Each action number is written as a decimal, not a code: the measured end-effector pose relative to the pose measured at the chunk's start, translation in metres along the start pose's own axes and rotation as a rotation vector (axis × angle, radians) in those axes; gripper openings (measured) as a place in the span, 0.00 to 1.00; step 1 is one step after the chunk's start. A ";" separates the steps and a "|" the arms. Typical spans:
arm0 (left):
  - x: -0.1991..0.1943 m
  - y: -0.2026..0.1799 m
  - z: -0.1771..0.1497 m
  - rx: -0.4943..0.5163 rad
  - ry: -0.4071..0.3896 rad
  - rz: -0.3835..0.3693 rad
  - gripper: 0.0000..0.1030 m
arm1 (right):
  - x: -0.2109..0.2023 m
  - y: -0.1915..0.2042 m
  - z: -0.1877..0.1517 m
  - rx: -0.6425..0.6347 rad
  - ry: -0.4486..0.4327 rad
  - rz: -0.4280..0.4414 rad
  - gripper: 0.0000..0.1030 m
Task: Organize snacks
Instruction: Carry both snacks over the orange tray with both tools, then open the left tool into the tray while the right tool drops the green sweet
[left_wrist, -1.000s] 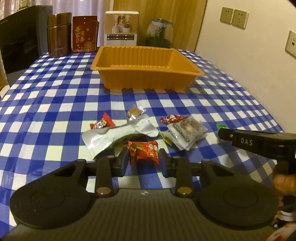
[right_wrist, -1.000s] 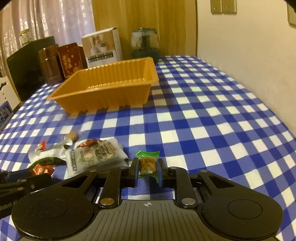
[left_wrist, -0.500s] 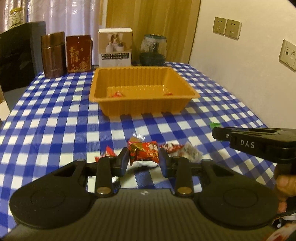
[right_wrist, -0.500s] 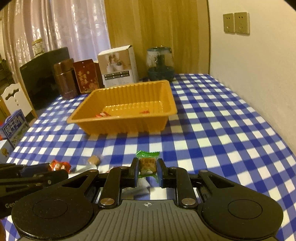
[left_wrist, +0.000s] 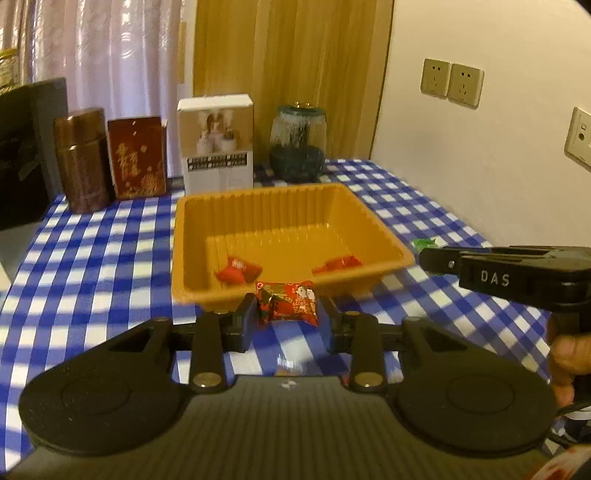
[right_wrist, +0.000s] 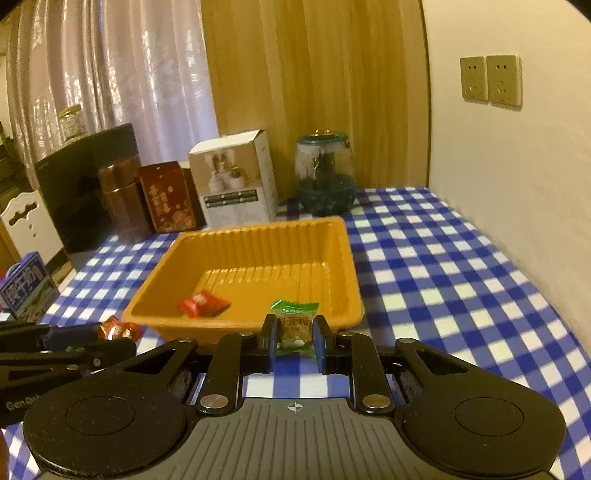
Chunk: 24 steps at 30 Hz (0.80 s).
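Behind the orange tray (left_wrist: 384, 236) on the checked tabletop (left_wrist: 92, 266) stood a brown canister (left_wrist: 83, 158), a red tin (left_wrist: 137, 157), a white box (left_wrist: 216, 142) and a glass jar (left_wrist: 297, 142). Nothing blocked the tray, which held two red candies (left_wrist: 238, 272). The left tool (left_wrist: 286, 319) gripped a red snack packet (left_wrist: 287, 302), the right tool (right_wrist: 294, 341) a green-topped candy (right_wrist: 294, 325), both before the near rim. "DAS" was readable; packet print was not.

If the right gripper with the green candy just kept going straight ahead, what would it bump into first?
Probably the near wall of the orange tray, which lies just beyond the right gripper and its green candy. Depth is hard to judge; it might instead clear the rim.
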<state>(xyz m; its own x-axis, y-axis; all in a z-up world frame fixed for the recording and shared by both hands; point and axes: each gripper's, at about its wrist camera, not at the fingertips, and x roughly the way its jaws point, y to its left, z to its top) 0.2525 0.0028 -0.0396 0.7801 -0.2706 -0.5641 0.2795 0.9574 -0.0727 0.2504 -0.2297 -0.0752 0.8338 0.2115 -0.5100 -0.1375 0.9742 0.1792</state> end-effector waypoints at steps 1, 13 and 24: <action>0.003 0.001 0.003 0.006 -0.006 -0.001 0.30 | 0.004 -0.001 0.003 0.004 -0.001 0.000 0.20; 0.048 0.033 0.030 0.010 -0.027 0.050 0.30 | 0.059 0.000 0.032 0.026 -0.007 0.035 0.20; 0.077 0.052 0.031 0.011 -0.011 0.071 0.32 | 0.094 0.009 0.035 0.024 0.024 0.050 0.20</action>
<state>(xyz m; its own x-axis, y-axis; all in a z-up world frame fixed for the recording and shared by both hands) 0.3443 0.0286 -0.0616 0.8044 -0.2030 -0.5583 0.2294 0.9731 -0.0233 0.3463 -0.2037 -0.0922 0.8130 0.2618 -0.5201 -0.1657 0.9603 0.2245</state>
